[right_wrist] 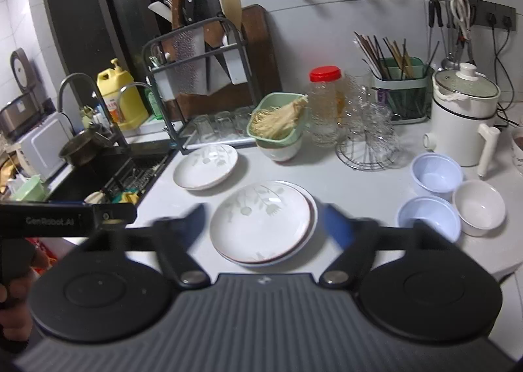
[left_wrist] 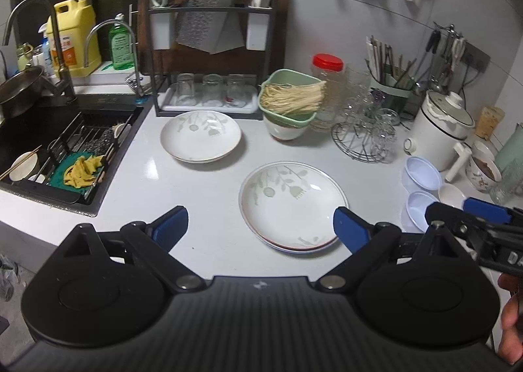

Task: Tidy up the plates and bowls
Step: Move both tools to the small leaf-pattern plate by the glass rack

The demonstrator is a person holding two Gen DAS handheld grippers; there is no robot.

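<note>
Plates: we are looking at a stack of two leaf-patterned plates (right_wrist: 261, 221) lying on the white counter (left_wrist: 202, 195), with a single matching plate (left_wrist: 200, 136) sitting well apart, nearer the sink (left_wrist: 65, 156).
Bowls: we are seeing two pale blue bowls (right_wrist: 436, 176) and a small white bowl (right_wrist: 479, 205) clustering on the right; another bowl is sitting under the green basket of noodles (left_wrist: 289, 101).
Right gripper (right_wrist: 266, 225): we are hovering it over the stack with the jaws spread wide on either side of the rim, gripping nothing; the fingers are blurring, so we judge it is moving.
Left gripper (left_wrist: 261, 225): we are holding it wide open too, empty, its right finger (left_wrist: 349, 228) just beside the stack's near edge.
Step in hand: we are judging this as lining up on the plates, likely to bring the lone plate and the stack together.
Doing it well: we are wanting one finger sliding under the rim and one over it, pinching at the lip rather than the glossy centre, and lifting level so the top plate is not sliding off.
Risk: we are watching the two grippers crowding each other.
</note>
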